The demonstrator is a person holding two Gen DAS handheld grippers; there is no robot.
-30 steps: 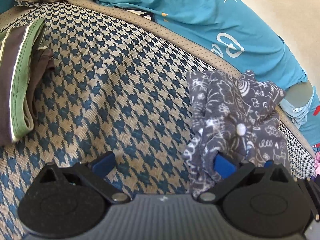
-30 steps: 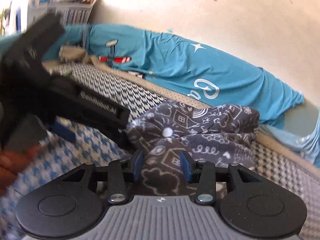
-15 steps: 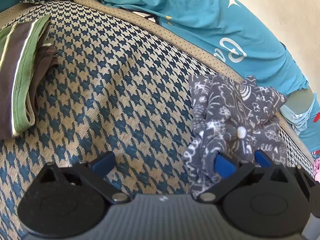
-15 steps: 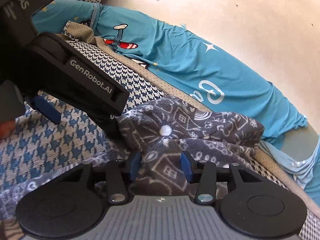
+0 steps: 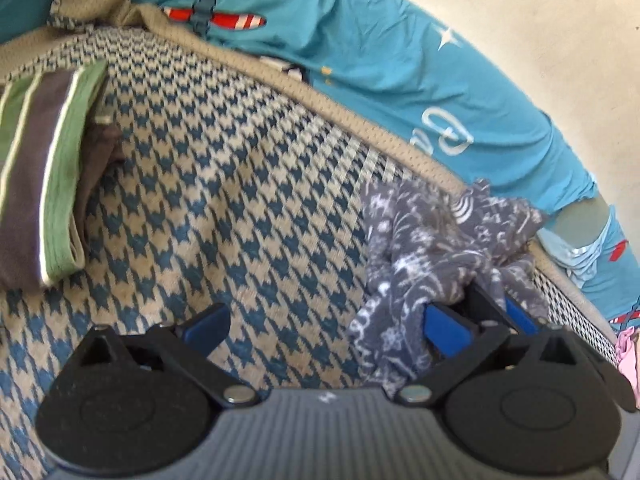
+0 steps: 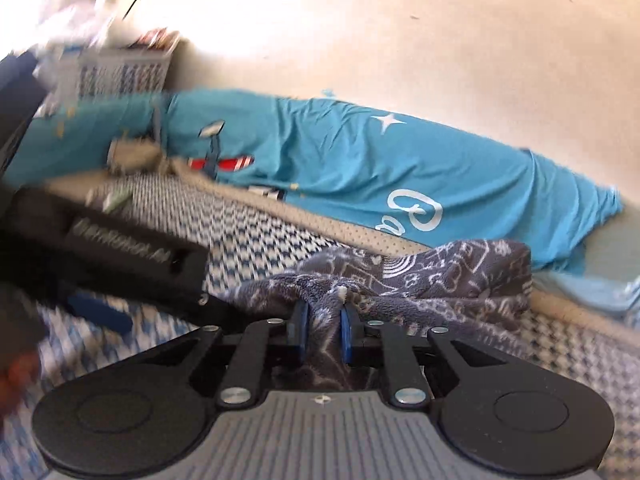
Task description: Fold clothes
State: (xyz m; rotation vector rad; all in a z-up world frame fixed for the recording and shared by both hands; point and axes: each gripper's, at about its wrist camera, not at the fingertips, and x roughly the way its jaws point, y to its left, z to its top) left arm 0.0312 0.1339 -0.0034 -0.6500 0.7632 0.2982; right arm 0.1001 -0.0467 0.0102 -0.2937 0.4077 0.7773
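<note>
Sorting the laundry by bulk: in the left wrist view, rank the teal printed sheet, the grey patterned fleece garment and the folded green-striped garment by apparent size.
1. teal printed sheet, largest.
2. grey patterned fleece garment.
3. folded green-striped garment.
The last two look close: the folded one is cut off at the frame edge, so their order is unsure.

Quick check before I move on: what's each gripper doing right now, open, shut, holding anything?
Left gripper: open wide, nothing between its pads.
Right gripper: jaws closing, pinching a fold of the grey patterned garment.
</note>
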